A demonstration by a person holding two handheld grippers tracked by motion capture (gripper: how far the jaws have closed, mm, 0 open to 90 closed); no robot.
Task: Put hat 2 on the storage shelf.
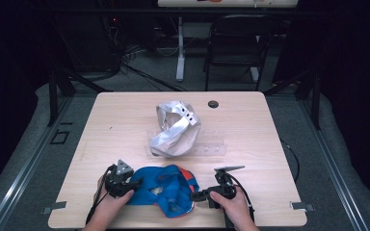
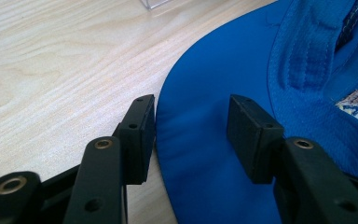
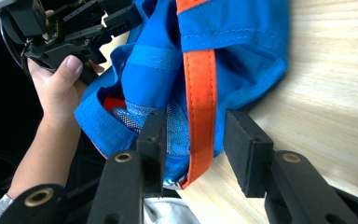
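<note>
A blue cap [image 1: 166, 190] with orange trim lies upside down near the table's front edge, between my two grippers. My left gripper [image 1: 135, 184] sits at its left side. In the left gripper view the jaws of the left gripper [image 2: 191, 135] stand wide apart, with the blue brim [image 2: 205, 93] lying flat between them. My right gripper [image 1: 197, 195] is at the cap's right side. In the right gripper view the right gripper [image 3: 193, 144] is open around the cap's rim and its orange band [image 3: 200, 93], with a gap to the right pad. The left gripper [image 3: 74, 28] shows beyond.
A crumpled silver cap [image 1: 176, 130] rests on a clear plastic tray [image 1: 212, 147] in the middle of the wooden table [image 1: 120, 125]. A small black disc [image 1: 213, 104] lies near the far edge. A dark chair [image 1: 236, 43] stands behind the table.
</note>
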